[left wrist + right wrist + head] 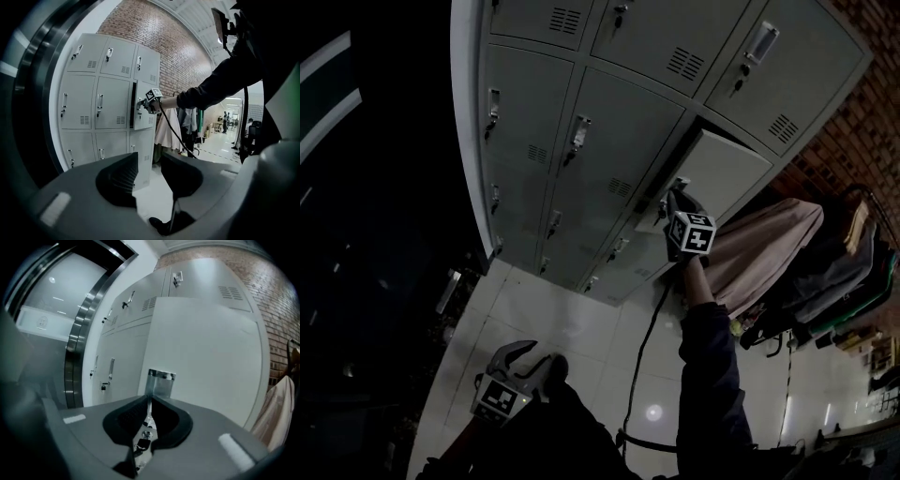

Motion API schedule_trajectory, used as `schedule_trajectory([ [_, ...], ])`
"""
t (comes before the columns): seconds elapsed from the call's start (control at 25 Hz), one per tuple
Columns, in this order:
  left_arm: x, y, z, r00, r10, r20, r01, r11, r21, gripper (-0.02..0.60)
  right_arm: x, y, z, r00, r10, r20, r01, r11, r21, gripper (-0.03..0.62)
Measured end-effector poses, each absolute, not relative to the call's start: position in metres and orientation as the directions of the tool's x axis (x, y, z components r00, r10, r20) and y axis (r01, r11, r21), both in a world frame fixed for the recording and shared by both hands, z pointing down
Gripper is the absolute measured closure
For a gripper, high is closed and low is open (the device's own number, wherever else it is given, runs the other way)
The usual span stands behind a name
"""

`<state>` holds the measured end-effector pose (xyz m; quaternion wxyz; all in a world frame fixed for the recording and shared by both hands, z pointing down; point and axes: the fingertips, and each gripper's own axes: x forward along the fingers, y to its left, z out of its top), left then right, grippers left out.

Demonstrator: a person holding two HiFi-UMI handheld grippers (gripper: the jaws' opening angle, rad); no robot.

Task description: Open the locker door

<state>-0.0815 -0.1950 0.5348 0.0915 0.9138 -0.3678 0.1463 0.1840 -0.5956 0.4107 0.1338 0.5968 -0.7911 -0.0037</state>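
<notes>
Right claw (149, 401) is clamped tight on the metal handle (160, 382) of the locker door (729, 169), middle row, rightmost column of the grey locker bank (581, 103). The door's swung partway out from the frame, with a dark gap showing along its edge. Left claw (149, 161) hangs low over the white tiled floor (572, 319), well away from the lockers, its jaws fairly wide with nothing between them.
</notes>
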Motion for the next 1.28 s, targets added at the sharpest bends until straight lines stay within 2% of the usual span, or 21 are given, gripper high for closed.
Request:
schedule_trajectory([
  [0.2,-0.070,-0.162,0.540,0.740,-0.589,0.324,-0.641,-0.764,0.076,0.414,0.220,-0.503,0.407,-0.214,-0.969,0.124,-0.951,0.236,0.199,0.592],
  [0.36,-0.053,-0.139,0.556,0.778,-0.531,0.336,-0.590,-0.802,0.097,0.413,0.258,-0.436,0.411,-0.143,-0.980,0.135,-0.948,0.175,0.267,0.592],
  [0.52,-0.027,-0.122,0.558,0.813,-0.481,0.329,-0.535,-0.839,0.094,0.413,0.284,-0.371,0.418,-0.072,-0.989,0.129,-0.966,0.102,0.238,0.592],
  [0.68,-0.010,-0.114,0.548,0.818,-0.475,0.325,-0.527,-0.846,0.088,0.414,0.276,-0.280,0.446,-0.048,-0.992,0.120,-0.982,0.069,0.177,0.592],
  [0.96,0.031,-0.090,0.560,0.805,-0.471,0.361,-0.524,-0.850,0.061,0.414,0.231,-0.146,0.503,-0.050,-0.970,0.240,-0.986,0.086,0.143,0.592],
  [1.28,0.116,-0.020,0.548,0.820,-0.465,0.334,-0.492,-0.871,-0.004,0.414,0.263,-0.022,0.467,-0.111,-0.985,0.134,-0.976,0.134,0.173,0.592],
])
